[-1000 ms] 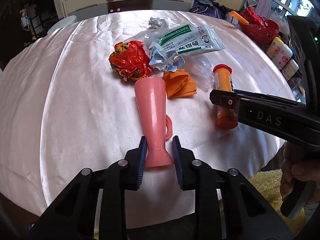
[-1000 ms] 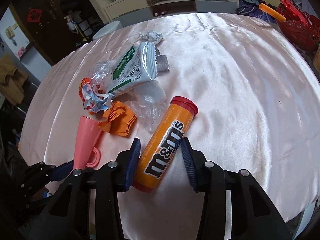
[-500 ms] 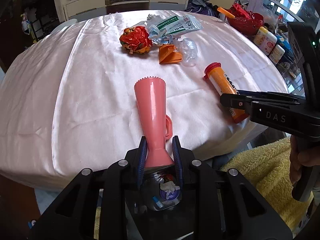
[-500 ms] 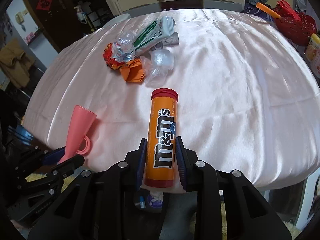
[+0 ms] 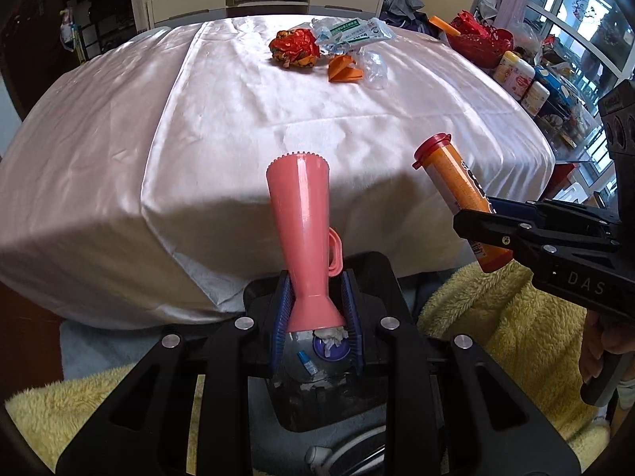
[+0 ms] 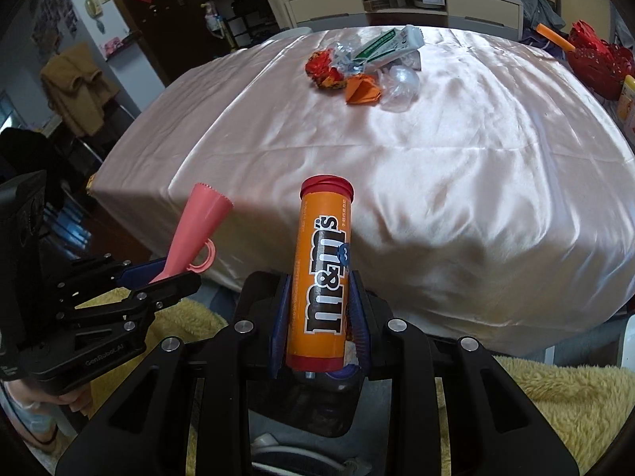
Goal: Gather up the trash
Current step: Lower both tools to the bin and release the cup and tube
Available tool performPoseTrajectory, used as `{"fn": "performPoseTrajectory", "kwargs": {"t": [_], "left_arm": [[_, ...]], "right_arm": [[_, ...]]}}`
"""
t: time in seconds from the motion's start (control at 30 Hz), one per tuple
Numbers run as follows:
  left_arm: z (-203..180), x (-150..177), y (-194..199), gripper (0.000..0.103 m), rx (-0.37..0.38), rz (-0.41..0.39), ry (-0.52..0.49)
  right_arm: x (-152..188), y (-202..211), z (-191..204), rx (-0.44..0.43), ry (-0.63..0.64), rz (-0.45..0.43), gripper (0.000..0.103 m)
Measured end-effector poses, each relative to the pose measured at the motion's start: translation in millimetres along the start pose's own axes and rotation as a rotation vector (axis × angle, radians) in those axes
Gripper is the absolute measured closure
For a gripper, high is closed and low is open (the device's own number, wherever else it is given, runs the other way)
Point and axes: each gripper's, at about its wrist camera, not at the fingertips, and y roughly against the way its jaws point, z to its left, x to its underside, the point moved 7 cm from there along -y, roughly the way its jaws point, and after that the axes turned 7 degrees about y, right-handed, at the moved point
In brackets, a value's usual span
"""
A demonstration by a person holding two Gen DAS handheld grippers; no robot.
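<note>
Left gripper (image 5: pixel 316 317) fingers clamp the flared base of a pink cone (image 5: pixel 303 230), held off the surface (image 5: pixel 198 127) above a bin (image 5: pixel 329 380). Right gripper (image 6: pixel 319 323) fingers, having just closed, pinch the lower half of an orange tube (image 6: pixel 323 273). Wrappers (image 5: pixel 341 49) lie far across the cloth.
</note>
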Motion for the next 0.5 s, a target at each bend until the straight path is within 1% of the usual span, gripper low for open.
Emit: {"fn": "performPoseTrajectory", "kwargs": {"t": [0.3, 0.4, 0.5], "left_arm": [[14.5, 40.2, -11.0, 0.079, 0.005, 0.052, 0.050], [16.3, 50.0, -18.8, 0.079, 0.008, 0.071, 0.060], [16.6, 56.4, -27.3, 0.079, 0.014, 0.090, 0.074]], "right_arm": [[41.4, -29.2, 9.1, -0.015, -0.010, 0.083, 0.073], [50.8, -41.7, 10.0, -0.029, -0.024, 0.113, 0.073], [56.0, -50.2, 11.4, -0.018, -0.019, 0.131, 0.073]]}}
